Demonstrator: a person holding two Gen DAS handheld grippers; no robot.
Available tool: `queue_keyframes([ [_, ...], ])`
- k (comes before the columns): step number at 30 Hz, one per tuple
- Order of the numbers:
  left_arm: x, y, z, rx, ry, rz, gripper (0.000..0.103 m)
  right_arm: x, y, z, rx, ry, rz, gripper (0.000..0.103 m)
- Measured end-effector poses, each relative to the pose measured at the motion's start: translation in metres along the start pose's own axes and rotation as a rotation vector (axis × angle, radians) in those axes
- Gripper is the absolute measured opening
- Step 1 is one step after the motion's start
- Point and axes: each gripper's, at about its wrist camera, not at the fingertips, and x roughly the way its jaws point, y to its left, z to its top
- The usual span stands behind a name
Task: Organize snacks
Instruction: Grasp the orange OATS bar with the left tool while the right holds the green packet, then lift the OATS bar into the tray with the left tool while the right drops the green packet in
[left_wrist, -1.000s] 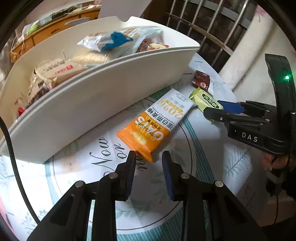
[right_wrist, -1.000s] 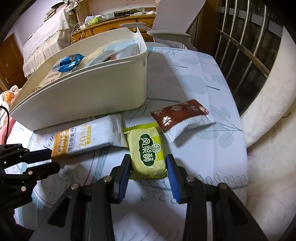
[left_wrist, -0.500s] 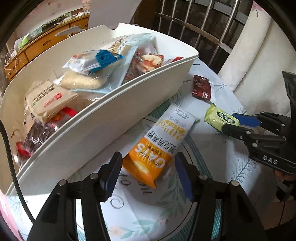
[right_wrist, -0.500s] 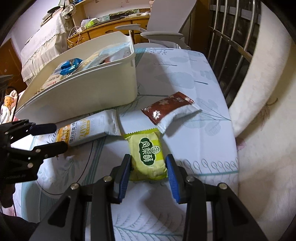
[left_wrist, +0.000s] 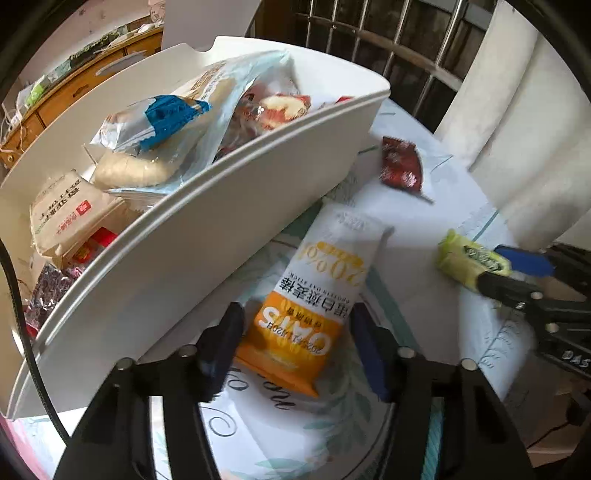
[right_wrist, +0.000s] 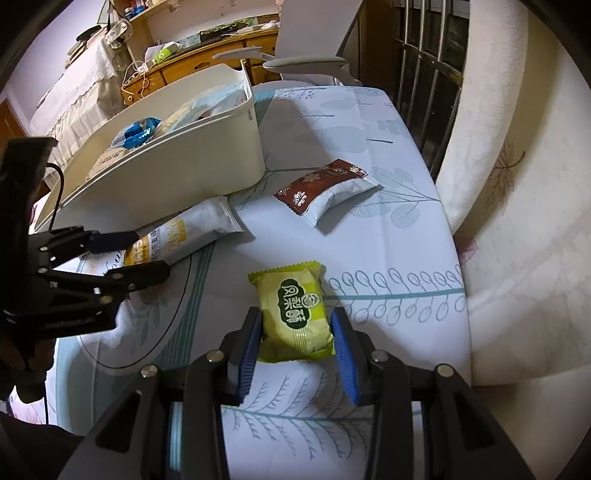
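An orange and white oat bar packet (left_wrist: 314, 295) lies on the table beside the white bin (left_wrist: 207, 236). My left gripper (left_wrist: 295, 343) is open with its fingers on either side of the packet's orange end. A green snack packet (right_wrist: 293, 310) is between the blue pads of my right gripper (right_wrist: 297, 339), which is shut on it and holds it above the tablecloth. That packet also shows in the left wrist view (left_wrist: 469, 264). A brown and white packet (right_wrist: 325, 188) lies on the table past it. The bin (right_wrist: 177, 173) holds several snack packs.
The table has a pale blue leaf-print cloth (right_wrist: 369, 122). A white chair (right_wrist: 310, 55) stands behind the table. A barred window (right_wrist: 428, 55) and a pale curtain (right_wrist: 517, 184) are on the right. A wooden dresser (right_wrist: 207, 48) is at the back.
My left gripper opened wide and moved forward around the oat bar's orange end. My right gripper lifted and drew back with the green packet.
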Motion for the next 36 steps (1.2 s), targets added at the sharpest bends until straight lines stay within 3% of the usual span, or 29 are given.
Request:
queue_keyframes([
  [8,-0.005,-0.005,-0.01,0.045,0.001,-0.02,0.042,-0.009,0.008,-0.004,0.028,-0.011,-0.03,0.038],
  [16,-0.023,-0.003,-0.03,0.101,-0.012,-0.05,0.04,-0.019,0.031,-0.013,0.064,-0.016,-0.072,0.038],
  [30,-0.118,0.046,-0.062,0.163,-0.136,-0.148,0.039,-0.039,0.091,-0.011,0.128,-0.031,-0.077,0.034],
  [36,-0.148,0.076,-0.062,0.15,-0.135,-0.165,0.039,-0.048,0.125,-0.001,0.11,-0.032,-0.043,0.034],
])
